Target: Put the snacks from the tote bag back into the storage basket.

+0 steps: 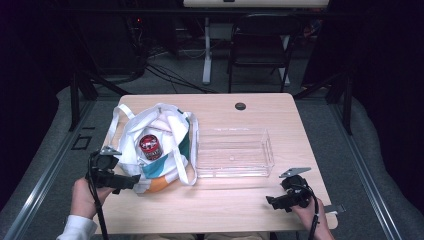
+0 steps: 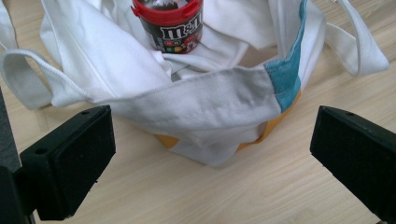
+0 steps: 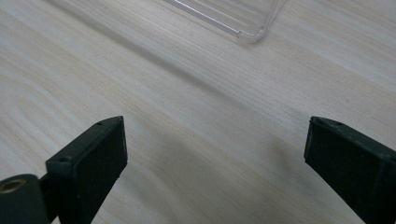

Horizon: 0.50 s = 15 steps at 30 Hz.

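A white tote bag (image 1: 155,150) with teal and orange patches lies on the left half of the table, its mouth open. Inside it stands a dark candy jar (image 1: 150,147) with a red lid, its label visible in the left gripper view (image 2: 175,25). A clear plastic bin (image 1: 234,152) sits empty to the bag's right. My left gripper (image 1: 131,183) is open at the bag's near left corner, jaws wide apart facing the bag (image 2: 196,107). My right gripper (image 1: 272,202) is open over bare wood near the front right, with a corner of the bin (image 3: 252,32) ahead.
The wooden table (image 1: 225,210) has a round cable hole (image 1: 240,106) at its far edge. Beyond it stand a black folding chair (image 1: 260,47) and a white desk leg (image 1: 206,50). Bag straps (image 1: 190,150) trail toward the bin.
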Each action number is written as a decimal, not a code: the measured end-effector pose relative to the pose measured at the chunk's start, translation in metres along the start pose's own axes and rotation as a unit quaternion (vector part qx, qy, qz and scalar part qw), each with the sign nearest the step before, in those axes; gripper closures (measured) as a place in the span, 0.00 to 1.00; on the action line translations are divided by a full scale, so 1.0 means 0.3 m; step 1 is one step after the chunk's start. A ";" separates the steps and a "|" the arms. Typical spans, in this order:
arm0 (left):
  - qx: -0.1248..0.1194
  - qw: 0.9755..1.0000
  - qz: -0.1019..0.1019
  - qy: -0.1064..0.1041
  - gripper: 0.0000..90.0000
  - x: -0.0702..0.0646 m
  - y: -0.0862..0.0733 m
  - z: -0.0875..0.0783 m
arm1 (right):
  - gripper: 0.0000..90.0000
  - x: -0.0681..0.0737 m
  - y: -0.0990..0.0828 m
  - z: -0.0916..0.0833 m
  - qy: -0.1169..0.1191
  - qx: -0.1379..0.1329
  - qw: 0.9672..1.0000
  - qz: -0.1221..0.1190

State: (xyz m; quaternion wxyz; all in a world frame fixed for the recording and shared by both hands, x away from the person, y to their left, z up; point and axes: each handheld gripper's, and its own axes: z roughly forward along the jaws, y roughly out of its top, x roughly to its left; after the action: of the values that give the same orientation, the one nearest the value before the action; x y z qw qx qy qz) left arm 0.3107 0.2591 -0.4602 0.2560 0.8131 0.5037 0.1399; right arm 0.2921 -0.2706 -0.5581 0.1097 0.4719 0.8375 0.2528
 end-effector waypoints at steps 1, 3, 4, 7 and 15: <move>0.000 1.000 0.003 -0.001 0.00 0.000 0.008 0.001 | 0.06 0.000 0.000 0.000 0.000 0.000 1.000 0.000; 0.002 1.000 0.004 -0.001 0.00 -0.002 0.023 0.004 | 0.06 0.000 0.000 0.000 0.000 -0.001 1.000 0.000; 0.001 1.000 0.005 -0.003 0.00 -0.002 0.031 0.005 | 0.06 0.000 0.000 0.000 0.000 -0.001 1.000 0.000; 0.003 1.000 0.009 -0.005 0.00 -0.001 0.055 0.012 | 0.06 -0.001 -0.001 -0.001 -0.002 -0.001 1.000 0.000; 0.006 1.000 0.008 -0.012 0.00 0.010 0.125 0.024 | 0.06 -0.001 -0.001 -0.001 0.000 0.000 1.000 0.000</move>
State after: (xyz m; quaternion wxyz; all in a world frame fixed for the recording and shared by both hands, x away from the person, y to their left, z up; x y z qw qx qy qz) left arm 0.3434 0.2462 -0.4453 0.2559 0.8204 0.4946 0.1293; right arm 0.2920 -0.2710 -0.5580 0.1098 0.4721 0.8375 0.2523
